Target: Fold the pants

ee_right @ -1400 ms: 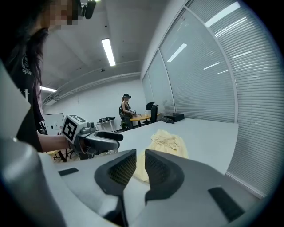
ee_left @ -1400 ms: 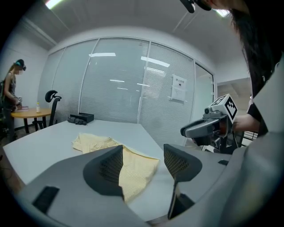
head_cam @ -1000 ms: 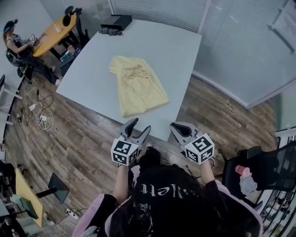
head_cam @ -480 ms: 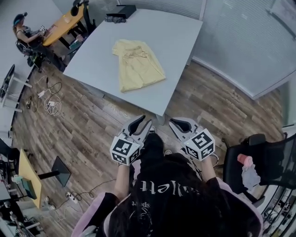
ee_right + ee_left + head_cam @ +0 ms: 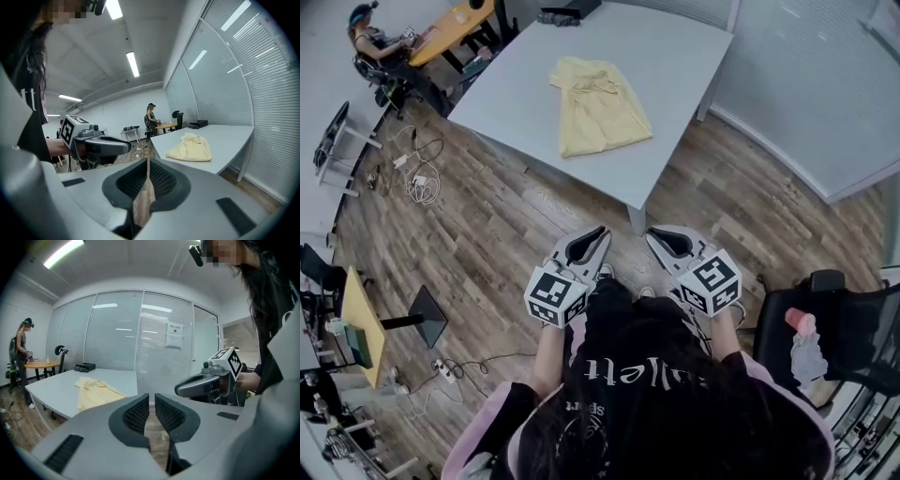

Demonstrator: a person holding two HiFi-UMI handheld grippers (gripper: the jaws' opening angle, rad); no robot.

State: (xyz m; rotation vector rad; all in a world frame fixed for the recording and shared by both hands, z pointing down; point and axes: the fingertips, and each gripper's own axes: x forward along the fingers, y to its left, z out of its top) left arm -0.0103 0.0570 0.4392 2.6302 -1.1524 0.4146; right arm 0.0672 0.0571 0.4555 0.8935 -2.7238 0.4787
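The yellow pants (image 5: 600, 103) lie folded in a rough rectangle on the grey table (image 5: 684, 66); they also show in the left gripper view (image 5: 96, 392) and the right gripper view (image 5: 191, 149). Both grippers hang over the wooden floor, well short of the table's near corner. My left gripper (image 5: 598, 234) (image 5: 151, 401) is closing, with a narrow gap left and nothing between its jaws. My right gripper (image 5: 654, 234) (image 5: 148, 164) is shut and empty.
A black box (image 5: 567, 11) sits at the table's far end. A person (image 5: 370, 33) works at an orange table at the top left. Cables (image 5: 417, 183) lie on the floor to the left. A black chair (image 5: 834, 328) stands at the right.
The table and pants have slid up and away in the head view as I backed off. The left jaws came from wide open to nearly together. The right jaws stayed shut.
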